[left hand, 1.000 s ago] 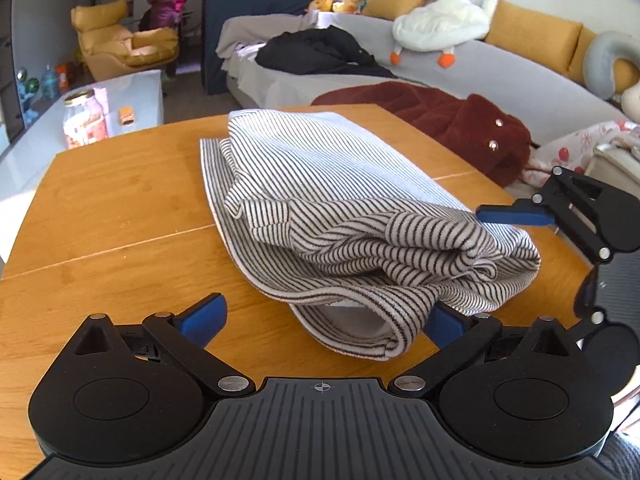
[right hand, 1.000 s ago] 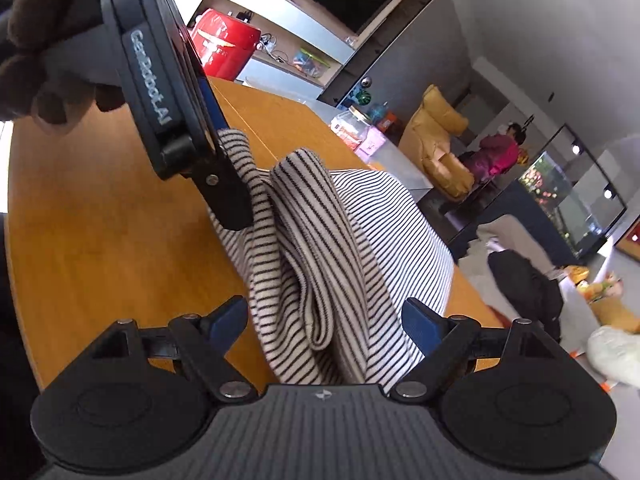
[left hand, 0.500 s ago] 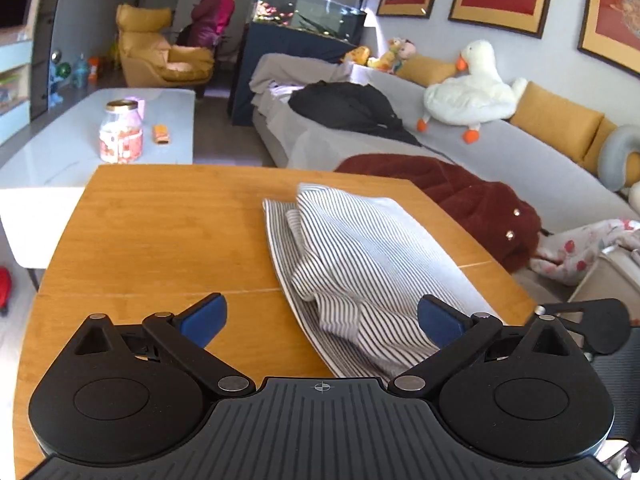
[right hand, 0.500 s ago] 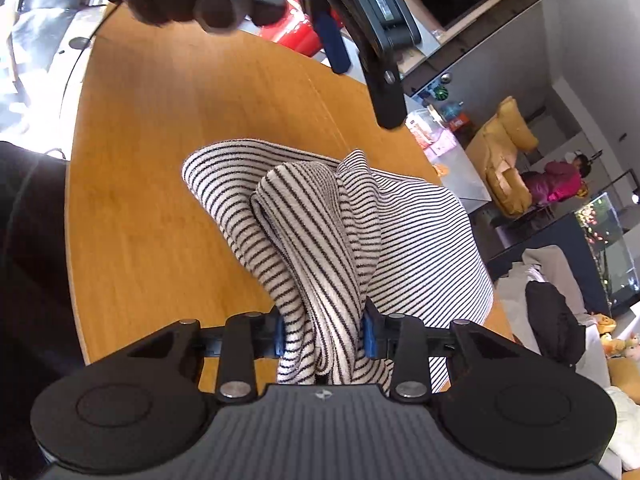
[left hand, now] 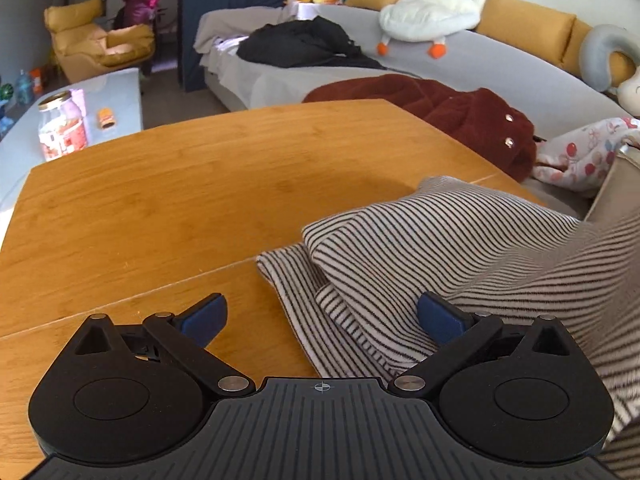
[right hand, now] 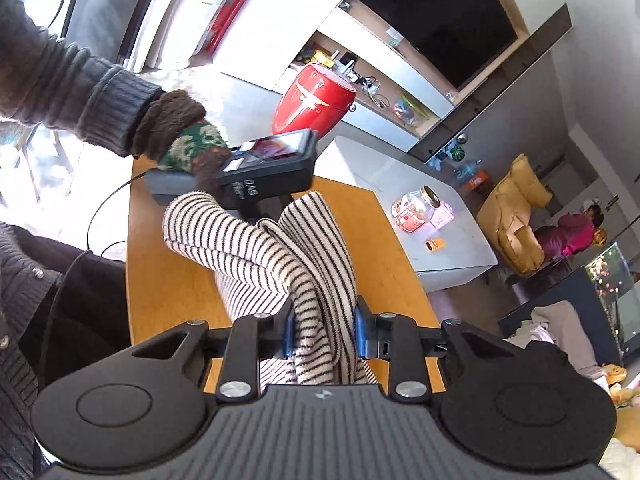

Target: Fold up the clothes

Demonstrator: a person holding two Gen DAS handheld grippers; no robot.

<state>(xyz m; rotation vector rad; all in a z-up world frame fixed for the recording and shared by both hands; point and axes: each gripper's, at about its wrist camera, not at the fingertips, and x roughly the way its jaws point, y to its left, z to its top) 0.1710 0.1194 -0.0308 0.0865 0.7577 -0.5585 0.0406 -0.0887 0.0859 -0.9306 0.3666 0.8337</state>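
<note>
1. On the wooden table (left hand: pixel 168 200), the striped garment (left hand: pixel 420 248) is lying bunched in folds toward the right side, part of it rising off the surface toward my right.
2. I'm seeing my right gripper (right hand: pixel 324 332) pinching a thick gather of that striped cloth (right hand: pixel 316 280) between its blue pads, jaws drawn in tight on the fabric, which is hanging up and over in front of the lens.
3. My left gripper (left hand: pixel 320 316) is sitting spread wide, holding nothing; its right blue pad (left hand: pixel 440 318) is touching the edge of the cloth and its left pad is hovering over bare wood.
4. From the right wrist view, I'm watching a gloved hand (right hand: pixel 180 140) gripping the left device's handle (right hand: pixel 264 172) just beyond the lifted fold.
5. Behind the table, a red-brown coat (left hand: pixel 448 112) is lying on the grey sofa (left hand: pixel 480 68) beside a white plush duck (left hand: pixel 428 12).
6. Off to the left, a jar (left hand: pixel 62 128) is standing on a white low table (left hand: pixel 120 96).
</note>
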